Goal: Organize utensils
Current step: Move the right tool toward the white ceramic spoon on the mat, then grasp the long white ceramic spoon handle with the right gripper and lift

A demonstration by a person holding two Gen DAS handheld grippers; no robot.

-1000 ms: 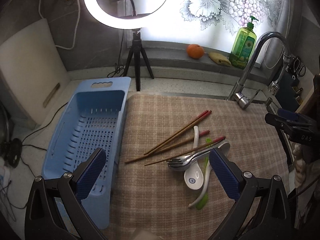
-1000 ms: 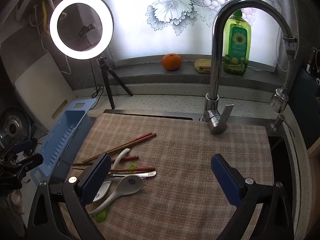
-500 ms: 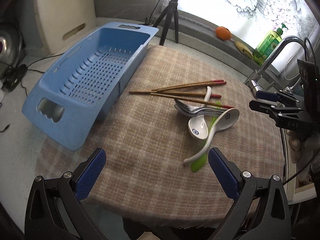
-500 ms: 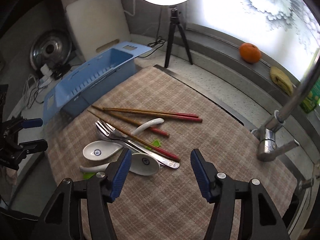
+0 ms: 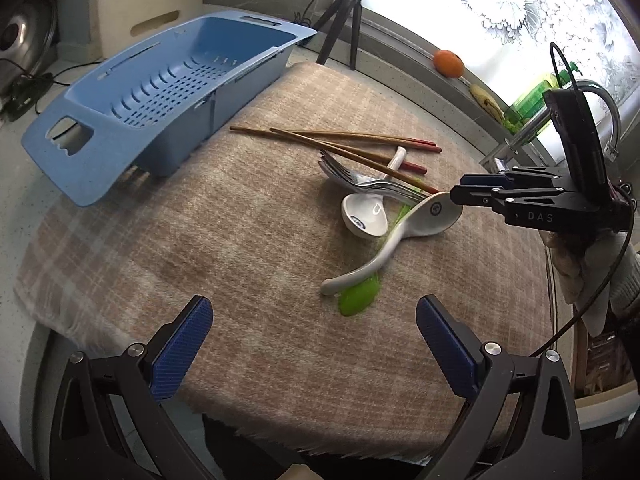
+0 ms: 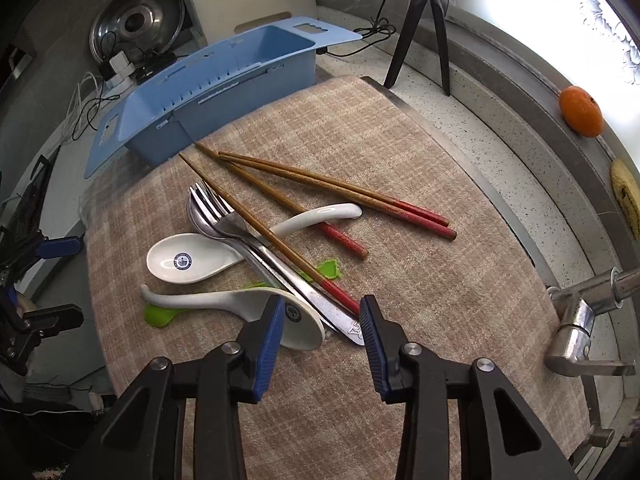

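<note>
On the plaid cloth (image 5: 200, 220) lies a pile: red-tipped wooden chopsticks (image 6: 332, 192), a metal fork (image 6: 212, 208) over a metal spoon, two white ceramic spoons (image 6: 180, 262) (image 6: 224, 300) and a green plastic spoon (image 5: 358, 298). My right gripper (image 6: 322, 316) points steeply down over the near end of the pile. Its jaws are closing around the metal handles, a chopstick's red end and the white spoon's bowl rim, with the pads not pressing on them. My left gripper (image 5: 312, 312) stands wide open near the cloth's front edge, holding nothing.
A blue slotted drain basket (image 5: 160, 80) sits at the cloth's far left edge. A tripod (image 6: 424, 20), an orange (image 6: 580, 110) and a sponge (image 6: 624, 196) line the sill. The faucet (image 6: 580, 320) stands at the right, with a pot lid (image 6: 138, 20) and cables behind the basket.
Both grippers have sunk toward the cloth and rolled. The right gripper's jaws have narrowed from wide open and come over the handle end of the utensil pile.
</note>
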